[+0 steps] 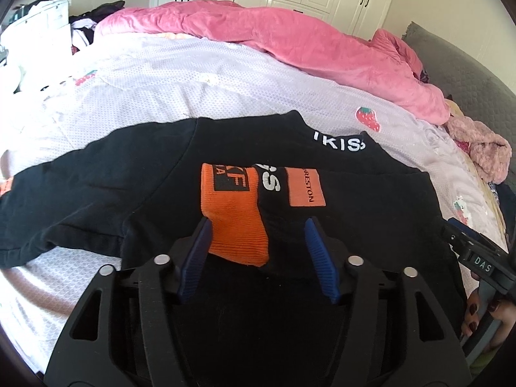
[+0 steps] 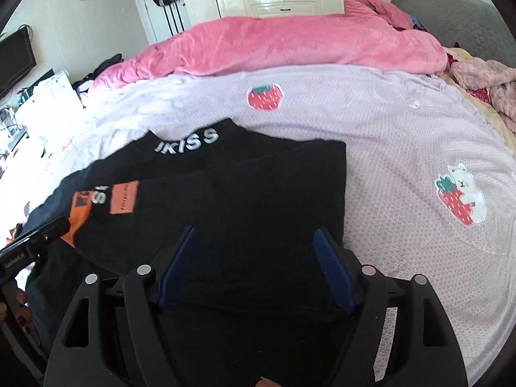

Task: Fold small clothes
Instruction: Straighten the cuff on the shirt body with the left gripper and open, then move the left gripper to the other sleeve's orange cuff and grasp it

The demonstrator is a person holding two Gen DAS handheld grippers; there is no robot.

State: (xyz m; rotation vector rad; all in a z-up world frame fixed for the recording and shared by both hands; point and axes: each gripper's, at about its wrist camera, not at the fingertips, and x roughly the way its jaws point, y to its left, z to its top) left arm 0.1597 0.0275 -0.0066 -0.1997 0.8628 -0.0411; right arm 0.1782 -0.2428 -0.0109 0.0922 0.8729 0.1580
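Note:
A small black top [image 1: 154, 174] with white lettering on its collar lies on the lilac bed sheet [image 1: 193, 74]. Its right sleeve is folded in over the body, with the orange ribbed cuff [image 1: 233, 225] on top. My left gripper [image 1: 256, 225] is open, its blue pads on either side of the cuff, just above the cloth. In the right wrist view the top [image 2: 245, 193] has a straight folded right edge. My right gripper [image 2: 254, 235] is open and empty over the top's lower right part. The left gripper's body [image 2: 35, 242] shows at the left edge.
A pink duvet [image 1: 290, 42] is bunched along the far side of the bed. A fluffy pink garment [image 2: 487, 80] lies at the right. A grey headboard [image 1: 458, 64] stands at the right, white wardrobes behind. Strawberry patches [image 2: 264, 96] decorate the sheet.

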